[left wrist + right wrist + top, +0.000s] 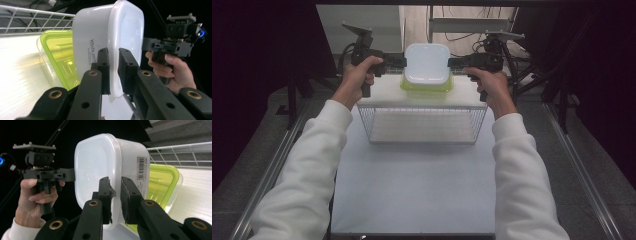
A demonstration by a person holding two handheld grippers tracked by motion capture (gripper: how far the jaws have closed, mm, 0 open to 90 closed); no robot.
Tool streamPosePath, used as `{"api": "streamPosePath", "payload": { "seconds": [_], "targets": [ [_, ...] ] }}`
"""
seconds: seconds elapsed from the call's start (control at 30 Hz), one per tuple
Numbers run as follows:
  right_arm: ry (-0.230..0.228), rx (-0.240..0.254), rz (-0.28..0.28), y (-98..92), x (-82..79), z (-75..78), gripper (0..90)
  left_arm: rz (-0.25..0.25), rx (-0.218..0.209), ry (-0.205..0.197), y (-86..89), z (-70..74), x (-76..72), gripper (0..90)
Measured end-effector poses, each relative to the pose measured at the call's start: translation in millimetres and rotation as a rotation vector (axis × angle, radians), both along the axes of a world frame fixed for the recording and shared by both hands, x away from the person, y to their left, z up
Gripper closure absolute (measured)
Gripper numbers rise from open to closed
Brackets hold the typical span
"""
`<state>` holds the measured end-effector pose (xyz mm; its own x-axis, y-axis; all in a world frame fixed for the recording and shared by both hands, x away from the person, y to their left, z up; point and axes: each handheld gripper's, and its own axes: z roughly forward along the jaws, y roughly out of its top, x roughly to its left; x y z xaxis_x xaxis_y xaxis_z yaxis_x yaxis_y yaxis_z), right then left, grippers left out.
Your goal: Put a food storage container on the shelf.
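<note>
The white box [427, 63] carries dark script on one side wall reading "White pack" as far as it can be made out, and on the opposite wall a barcode sticker with "700" printed beside it. It sits on top of the green box [412, 86], which rests on the white shelf [382, 95] of the wire rack [422, 125]. The left gripper [402, 62] is clamped on the rim of the white box at its left edge, and the right gripper [453, 62] is clamped on its rim at the right edge, so the white box lies between the two.
</note>
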<state>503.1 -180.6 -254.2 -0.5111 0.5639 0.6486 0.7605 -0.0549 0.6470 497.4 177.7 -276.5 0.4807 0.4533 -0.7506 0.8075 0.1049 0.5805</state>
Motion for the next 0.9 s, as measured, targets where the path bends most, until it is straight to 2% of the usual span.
{"api": "streamPosePath", "payload": {
  "seconds": [0.2,0.37,0.47,0.57,0.63,0.8,0.87,0.9],
  "targets": [
    [0.054,0.049,-0.048,-1.7,9.2,-5.1,77.4,0.024,-0.067,0.06,0.5,-5.9,11.4,79.1],
    [0.1,0.11,-0.07,-4.1,19.0,-12.0,77.1,0.041,-0.112,0.092,1.1,-11.1,18.9,78.2],
    [0.135,0.14,-0.079,-4.6,22.0,-14.4,77.0,0.049,-0.123,0.104,1.8,-13.7,22.1,77.7],
    [0.146,0.135,-0.09,-4.7,24.0,-17.6,76.8,0.06,-0.127,0.112,1.8,-17.2,24.3,76.4],
    [0.149,0.15,-0.088,-5.7,24.5,-19.0,76.8,0.062,-0.129,0.107,1.7,-17.8,23.8,76.4],
    [0.128,0.145,-0.092,-5.5,23.8,-19.9,76.1,0.068,-0.119,0.085,0.0,-17.5,22.4,75.1],
    [0.122,0.14,-0.094,-4.4,22.6,-18.3,73.3,0.067,-0.11,0.062,-2.2,-16.5,20.9,70.7],
    [0.095,0.131,-0.093,-4.1,21.8,-17.9,69.6,0.068,-0.106,0.049,-2.9,-15.6,19.9,66.6]
  ]
}}
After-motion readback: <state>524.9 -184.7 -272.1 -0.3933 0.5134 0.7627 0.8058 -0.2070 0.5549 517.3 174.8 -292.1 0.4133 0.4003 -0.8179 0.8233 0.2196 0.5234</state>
